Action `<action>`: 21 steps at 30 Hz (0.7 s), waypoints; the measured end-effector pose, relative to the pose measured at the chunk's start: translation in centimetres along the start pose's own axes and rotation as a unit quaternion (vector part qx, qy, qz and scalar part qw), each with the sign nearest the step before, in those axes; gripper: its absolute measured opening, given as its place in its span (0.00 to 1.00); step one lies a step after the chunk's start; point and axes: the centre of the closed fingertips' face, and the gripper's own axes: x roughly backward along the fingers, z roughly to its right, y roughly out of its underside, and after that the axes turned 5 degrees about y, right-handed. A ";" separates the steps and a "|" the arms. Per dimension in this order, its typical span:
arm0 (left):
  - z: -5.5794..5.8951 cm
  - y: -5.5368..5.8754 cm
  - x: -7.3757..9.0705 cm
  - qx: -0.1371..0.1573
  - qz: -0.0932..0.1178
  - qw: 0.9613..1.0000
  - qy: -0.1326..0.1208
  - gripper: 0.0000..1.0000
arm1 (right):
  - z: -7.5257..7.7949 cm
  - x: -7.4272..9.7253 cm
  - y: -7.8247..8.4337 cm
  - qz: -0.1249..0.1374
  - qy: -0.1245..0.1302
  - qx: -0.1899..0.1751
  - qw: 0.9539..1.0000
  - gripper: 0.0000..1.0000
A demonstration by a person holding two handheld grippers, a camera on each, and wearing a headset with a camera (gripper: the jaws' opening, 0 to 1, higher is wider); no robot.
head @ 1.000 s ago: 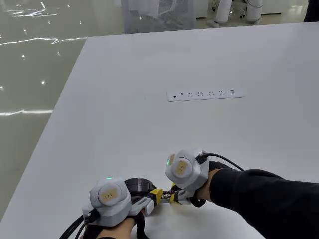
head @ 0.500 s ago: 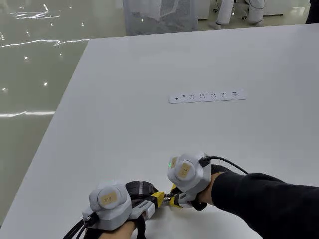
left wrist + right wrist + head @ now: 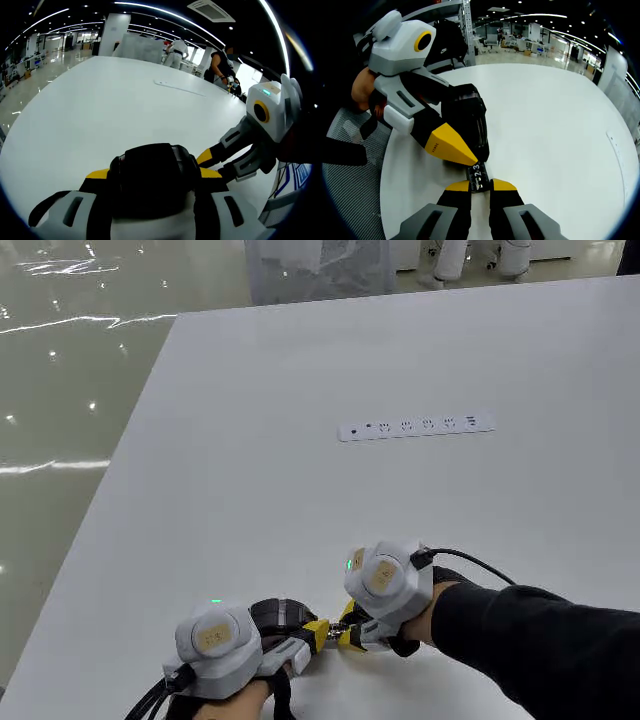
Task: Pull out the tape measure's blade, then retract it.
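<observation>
On the white workbench, near its front edge, the left gripper clamps the black tape measure by its case, while the right gripper pinches the short length of blade showing.

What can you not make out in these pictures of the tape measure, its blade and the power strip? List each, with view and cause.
Tip of the blade: right gripper view, hidden between the jaws of the right gripper.
Where the blade leaves the tape measure: left gripper view, behind its case, held by the left gripper.
Markings on the power strip: head view, too small.
</observation>
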 end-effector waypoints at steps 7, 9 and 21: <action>0.0 -0.1 0.2 0.006 0.004 1.000 0.008 0.60 | -0.1 -0.2 -0.5 0.003 -0.003 0.003 1.000 0.08; 0.0 -0.1 0.2 0.008 0.005 1.000 0.010 0.60 | -0.1 -0.2 -0.5 0.005 -0.004 0.001 1.000 0.08; -0.1 -0.2 0.3 0.010 0.008 1.000 0.025 0.60 | -0.3 -0.4 -0.8 0.010 -0.010 0.000 1.000 0.08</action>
